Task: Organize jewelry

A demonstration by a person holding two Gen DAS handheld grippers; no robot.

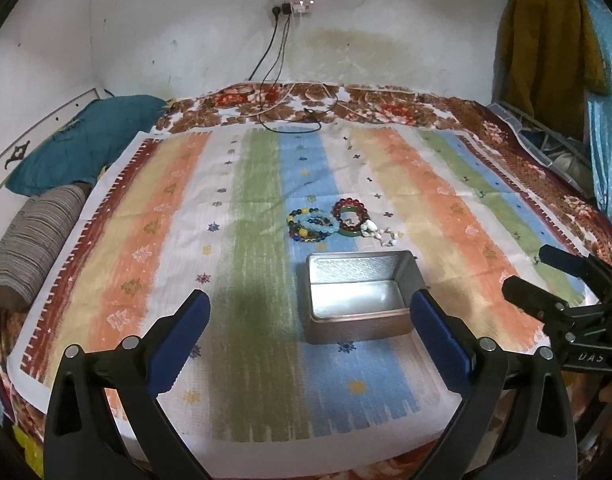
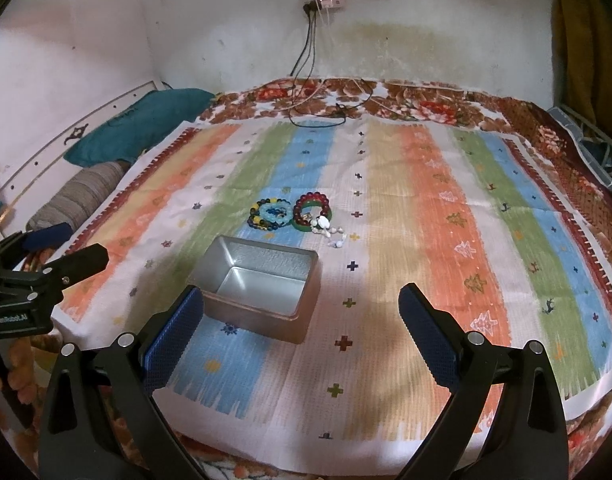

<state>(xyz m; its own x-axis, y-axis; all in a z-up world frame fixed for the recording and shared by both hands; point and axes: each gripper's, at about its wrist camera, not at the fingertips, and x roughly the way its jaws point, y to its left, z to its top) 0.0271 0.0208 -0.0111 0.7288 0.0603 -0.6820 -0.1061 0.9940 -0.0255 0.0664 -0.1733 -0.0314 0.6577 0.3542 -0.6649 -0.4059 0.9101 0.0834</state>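
Note:
An open, empty metal tin (image 1: 357, 300) sits on the striped cloth; it also shows in the right wrist view (image 2: 262, 288). Just beyond it lies a cluster of bead bracelets: a light blue one (image 1: 317, 225) over a dark multicolour one, a red one (image 1: 350, 210) over a green bangle, and a white shell piece (image 1: 379, 232). The cluster shows in the right wrist view too (image 2: 294, 216). My left gripper (image 1: 309, 336) is open and empty, near the tin's front. My right gripper (image 2: 302, 332) is open and empty, right of the tin; it also appears at the right of the left wrist view (image 1: 523, 276).
The striped cloth (image 1: 186, 240) covers a bed with a floral blanket (image 1: 385, 108). A teal pillow (image 1: 86, 140) and a striped bolster (image 1: 34, 248) lie at the left. Charger cables (image 1: 298, 120) trail from a wall socket. Clothes (image 1: 553, 40) hang at the right.

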